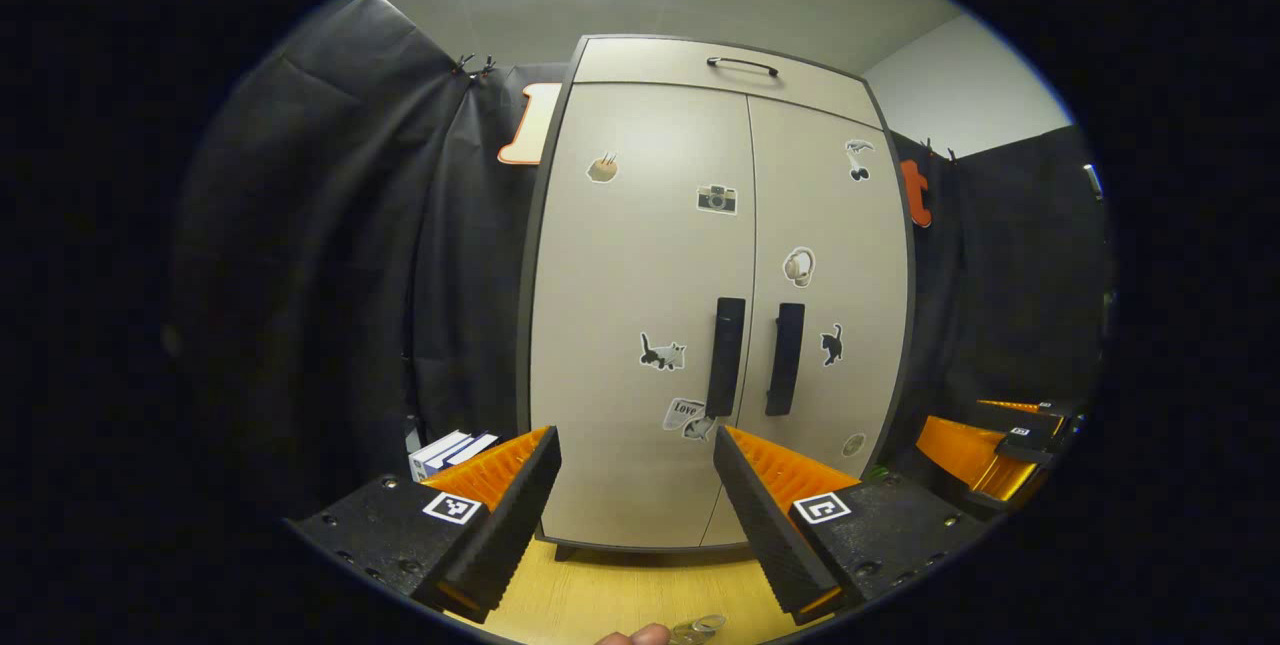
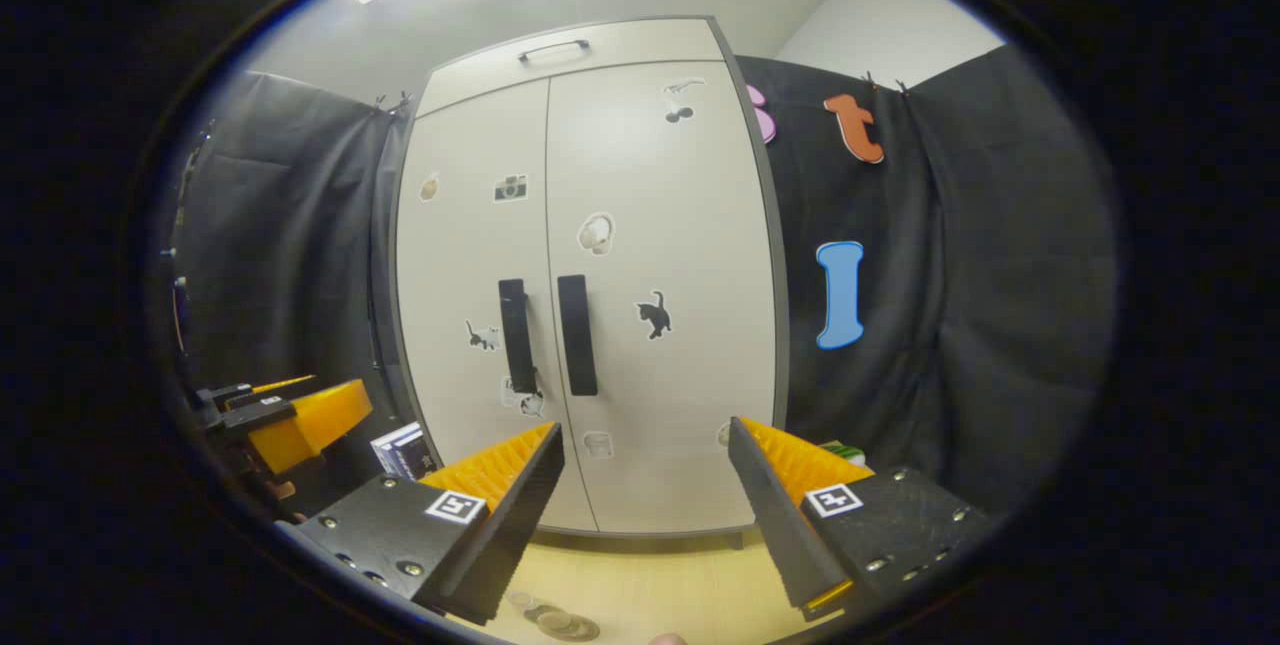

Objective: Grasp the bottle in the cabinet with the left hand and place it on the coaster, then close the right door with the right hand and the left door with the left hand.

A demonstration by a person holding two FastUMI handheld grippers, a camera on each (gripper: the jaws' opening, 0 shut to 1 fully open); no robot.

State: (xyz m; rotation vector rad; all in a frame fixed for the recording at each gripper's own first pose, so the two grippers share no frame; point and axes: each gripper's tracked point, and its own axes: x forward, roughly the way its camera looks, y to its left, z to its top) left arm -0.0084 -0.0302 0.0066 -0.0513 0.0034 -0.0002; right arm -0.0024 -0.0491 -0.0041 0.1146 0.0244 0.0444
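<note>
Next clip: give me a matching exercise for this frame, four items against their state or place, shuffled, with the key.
Items:
1. cabinet doors
2. left claw
3. door handles
4. books

States or places:
A. standing to the left of the cabinet base, in the left gripper view
B. both closed
C. open, holding nothing
D. side by side where the two doors meet

Pairs: 1-B, 2-C, 3-D, 4-A

Wooden table (image 1: 600, 590): cabinet (image 1: 640, 325), books (image 1: 450, 452), coaster (image 2: 565, 622).
</note>
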